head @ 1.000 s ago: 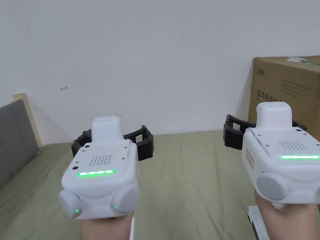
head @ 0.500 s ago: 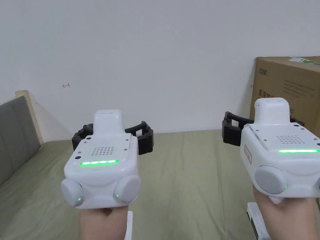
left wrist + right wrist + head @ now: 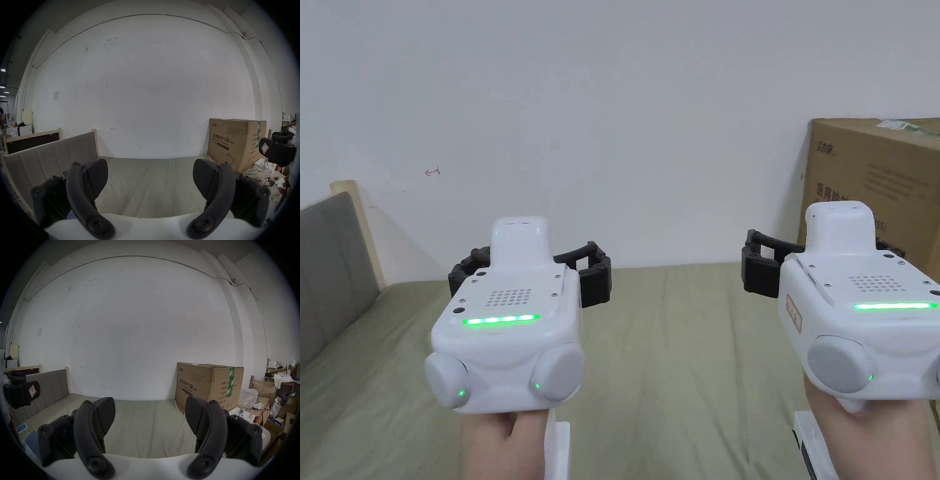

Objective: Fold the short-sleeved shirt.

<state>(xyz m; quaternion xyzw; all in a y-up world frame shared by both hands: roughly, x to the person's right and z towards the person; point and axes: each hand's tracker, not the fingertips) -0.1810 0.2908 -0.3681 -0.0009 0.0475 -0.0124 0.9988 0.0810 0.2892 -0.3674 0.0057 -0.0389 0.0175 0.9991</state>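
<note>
**Shirt.** I could not tell where the shirt lay. The right gripper view showed a flat blue piece (image 3: 31, 441) at the bed's left edge, and I could not tell whether it was cloth. The left gripper view showed a heap of crumpled cloths (image 3: 256, 173) on the floor just beside the box.

**Grippers.** The left gripper (image 3: 530, 275) was held in the left hand (image 3: 500, 444), and the right gripper (image 3: 828, 262) in the right hand (image 3: 869, 437). Both were raised side by side, well apart, above the bed (image 3: 675, 350), and pointed toward the wall (image 3: 612, 125). A green light bar glowed on each white body. In its own view the left gripper (image 3: 150, 172) had its jaws spread wide with nothing between them. The right gripper (image 3: 150, 410) stood the same way, jaws apart and empty. Each also showed at the edge of the other's view, the right gripper (image 3: 276, 149) at far right and the left gripper (image 3: 21, 391) at far left.

**Surroundings.** The bed carried an olive-green sheet with long shallow creases. A grey padded headboard (image 3: 331, 262) in a pale wooden frame stood at its left end. A large box (image 3: 875, 181) of brown cardboard stood at its right end, against the wall. A small light-blue flat item (image 3: 22, 427) lay on the sheet near the headboard.
</note>
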